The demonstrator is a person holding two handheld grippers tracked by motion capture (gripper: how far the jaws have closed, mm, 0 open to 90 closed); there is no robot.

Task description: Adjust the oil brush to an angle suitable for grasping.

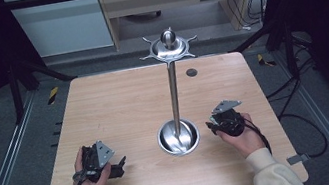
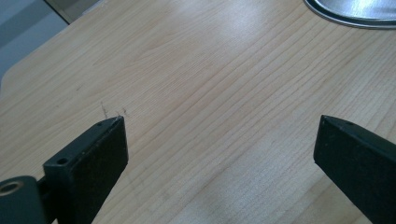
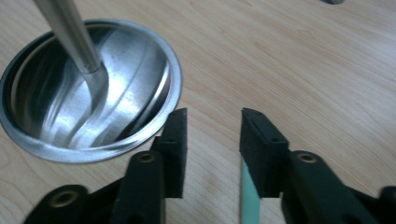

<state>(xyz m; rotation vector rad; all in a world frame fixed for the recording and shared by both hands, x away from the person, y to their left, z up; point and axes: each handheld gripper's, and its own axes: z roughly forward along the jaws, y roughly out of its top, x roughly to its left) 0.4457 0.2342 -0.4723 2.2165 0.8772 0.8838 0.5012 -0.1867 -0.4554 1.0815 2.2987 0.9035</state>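
Wood surface [image 1: 120,110], bare apart from a metal stand [image 1: 172,86]: round dish base near centre-front, upright pole w/ hook ring on top. Left gripper [image 1: 113,171] near front-left, fingers [image 2: 100,154] wide apart, holding nothing. Right gripper [image 1: 212,126] just beside dish rim, fingers [image 3: 175,140] partly apart, empty.

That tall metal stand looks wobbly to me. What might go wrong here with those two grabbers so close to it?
1. The stand is tall, with a wide pronged top, on a small round base. A bump to the pole might tip it.
2. The right gripper sits open beside the base rim, so a careless move could knock or slide it.
3. The left gripper rests wide open on the table, with its cable trailing; that could snag.
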